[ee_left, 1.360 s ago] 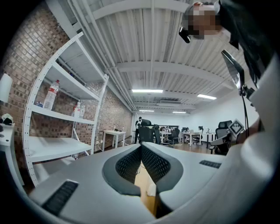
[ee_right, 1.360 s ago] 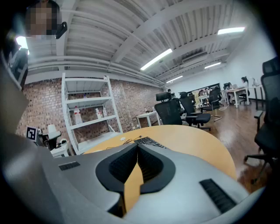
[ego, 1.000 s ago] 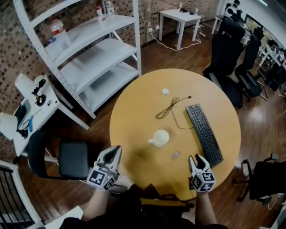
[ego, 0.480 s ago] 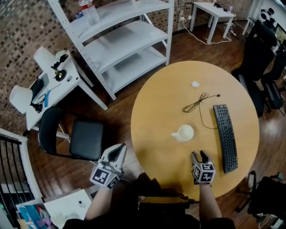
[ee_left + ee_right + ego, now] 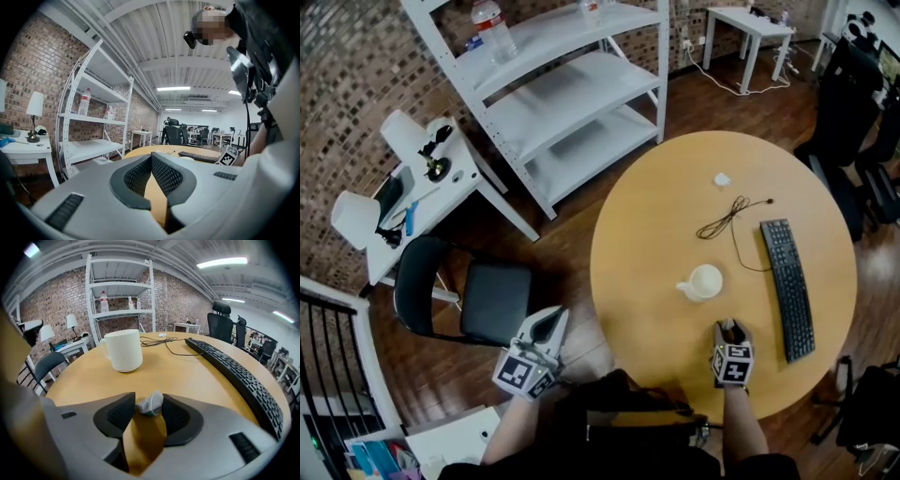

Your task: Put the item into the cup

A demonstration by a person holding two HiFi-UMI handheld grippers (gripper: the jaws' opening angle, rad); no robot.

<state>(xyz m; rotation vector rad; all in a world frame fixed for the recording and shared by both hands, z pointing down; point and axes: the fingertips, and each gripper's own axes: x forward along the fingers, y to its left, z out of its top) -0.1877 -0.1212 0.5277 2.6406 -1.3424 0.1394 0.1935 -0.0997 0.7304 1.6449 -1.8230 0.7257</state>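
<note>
A white cup (image 5: 706, 281) stands with its handle to the left near the middle of the round wooden table (image 5: 647, 244). In the right gripper view the cup (image 5: 123, 350) is just ahead and left of the jaws. A small crumpled white and green packet (image 5: 150, 404) sits between the tips of my right gripper (image 5: 149, 405), whose jaws are closing with both pads touching it. In the head view the right gripper (image 5: 730, 328) is just below the cup and hides the packet. My left gripper (image 5: 548, 323) hangs off the table's left edge over the floor, its jaws (image 5: 151, 161) shut and empty.
A black keyboard (image 5: 787, 286) lies to the right of the cup, with a dark cable (image 5: 731, 217) behind it and a small white object (image 5: 722, 179) farther back. A black chair (image 5: 478, 300) and white shelves (image 5: 572, 94) stand to the left of the table.
The right gripper has moved forward to the packet, which lay free on the table a second ago and now sits between its jaws. The head view has swung left.
</note>
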